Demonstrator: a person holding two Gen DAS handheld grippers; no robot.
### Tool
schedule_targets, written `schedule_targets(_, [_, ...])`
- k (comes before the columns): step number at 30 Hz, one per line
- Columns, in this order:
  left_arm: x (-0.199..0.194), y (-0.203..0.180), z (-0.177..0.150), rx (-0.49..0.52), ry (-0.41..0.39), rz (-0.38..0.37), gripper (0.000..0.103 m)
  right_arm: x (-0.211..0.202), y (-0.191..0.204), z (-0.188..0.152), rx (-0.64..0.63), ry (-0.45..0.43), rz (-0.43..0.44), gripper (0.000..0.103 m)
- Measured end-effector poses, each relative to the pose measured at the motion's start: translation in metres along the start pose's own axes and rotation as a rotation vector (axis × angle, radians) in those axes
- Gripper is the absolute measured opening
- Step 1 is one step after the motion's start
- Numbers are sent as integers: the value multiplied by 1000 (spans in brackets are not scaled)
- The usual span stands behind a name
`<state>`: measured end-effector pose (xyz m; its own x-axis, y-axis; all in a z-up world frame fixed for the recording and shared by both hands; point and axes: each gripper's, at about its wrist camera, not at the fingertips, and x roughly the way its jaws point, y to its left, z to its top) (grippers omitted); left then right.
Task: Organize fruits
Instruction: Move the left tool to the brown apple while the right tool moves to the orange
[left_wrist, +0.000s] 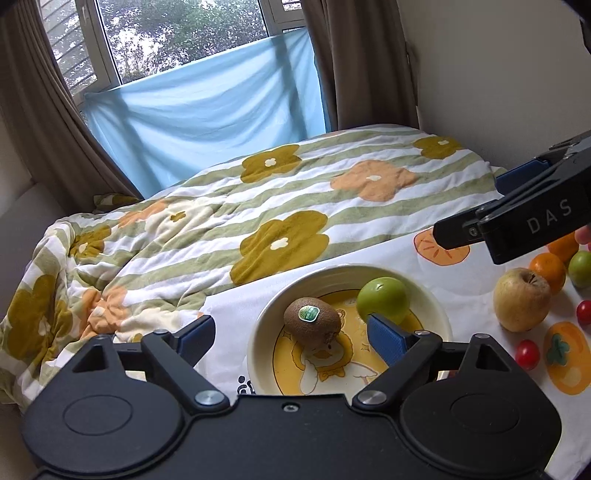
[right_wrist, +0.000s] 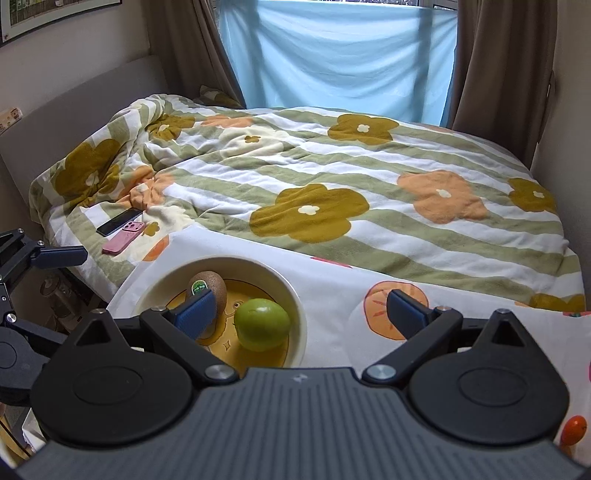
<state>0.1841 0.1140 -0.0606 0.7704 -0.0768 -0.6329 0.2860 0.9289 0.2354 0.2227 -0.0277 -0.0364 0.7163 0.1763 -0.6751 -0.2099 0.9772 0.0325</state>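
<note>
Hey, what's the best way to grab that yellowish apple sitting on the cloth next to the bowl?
Grip the yellow apple across its widest middle, coming down from above. It sits roughly upright with the stem dimple tilted up, so the round flanks are free. An orange sits close behind it, so set the fingers left and right, probably with the open right gripper.

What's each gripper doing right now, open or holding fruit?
Left gripper: jaws open, holding nothing.
Right gripper: jaws open, holding nothing.
</note>
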Motion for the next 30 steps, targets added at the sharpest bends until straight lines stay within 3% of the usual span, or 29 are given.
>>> schedule_targets(8, [-41,-45,6,-81,-48,27,101,-57,-50,-29,-5,-31,-21,103])
schedule_targets(19, [-54,-125,-10,-63,-96,-5,101,-88,-118,-83,-32,-36,-35,103])
schedule_targets(24, [-38,-154,-18,-12,-118,-68,101,-81,-141,-108,-67,-34,-10,103])
schedule_targets(30, [-1,-185,-20,80,-114,-197,101,-61,-159,-135,-163,-49,34,103])
